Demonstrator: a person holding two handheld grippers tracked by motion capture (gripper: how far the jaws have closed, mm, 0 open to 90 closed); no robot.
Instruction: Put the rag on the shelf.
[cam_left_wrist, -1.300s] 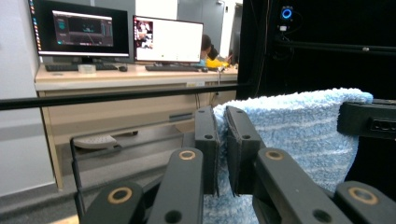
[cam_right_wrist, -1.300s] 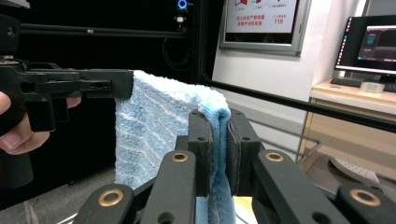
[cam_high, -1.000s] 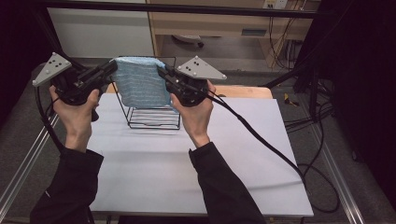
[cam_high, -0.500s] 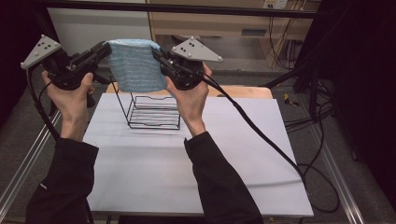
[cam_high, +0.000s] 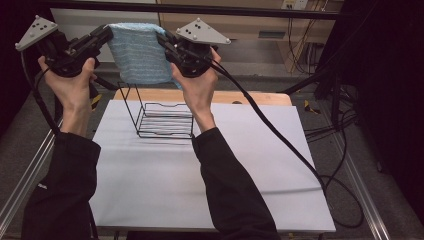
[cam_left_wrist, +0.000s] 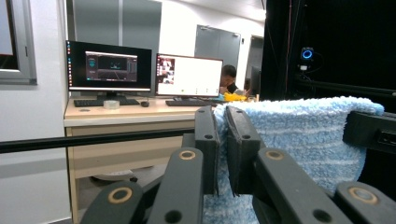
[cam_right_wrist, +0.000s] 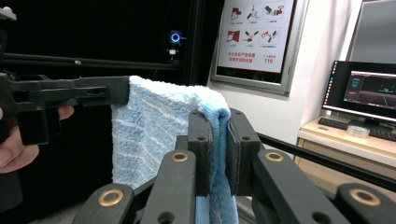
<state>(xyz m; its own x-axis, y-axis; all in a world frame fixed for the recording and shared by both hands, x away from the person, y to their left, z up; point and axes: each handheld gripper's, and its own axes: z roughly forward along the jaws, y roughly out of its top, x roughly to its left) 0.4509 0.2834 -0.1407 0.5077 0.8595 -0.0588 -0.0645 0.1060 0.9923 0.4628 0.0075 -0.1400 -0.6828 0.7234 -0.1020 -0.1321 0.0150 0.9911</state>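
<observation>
Hanging blue towel, each top corner pinched between gripper jaws.

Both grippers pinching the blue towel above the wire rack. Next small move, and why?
Probably lower both hands together toward the black wire rack. The left gripper and right gripper are each shut on a top corner of the light blue striped terry towel, which hangs spread between them, high above the rack on the white table. Keeping the hands level should hold it taut.

The left gripper and right gripper each pinch a top corner of the blue towel, which hangs above the wire rack.
</observation>
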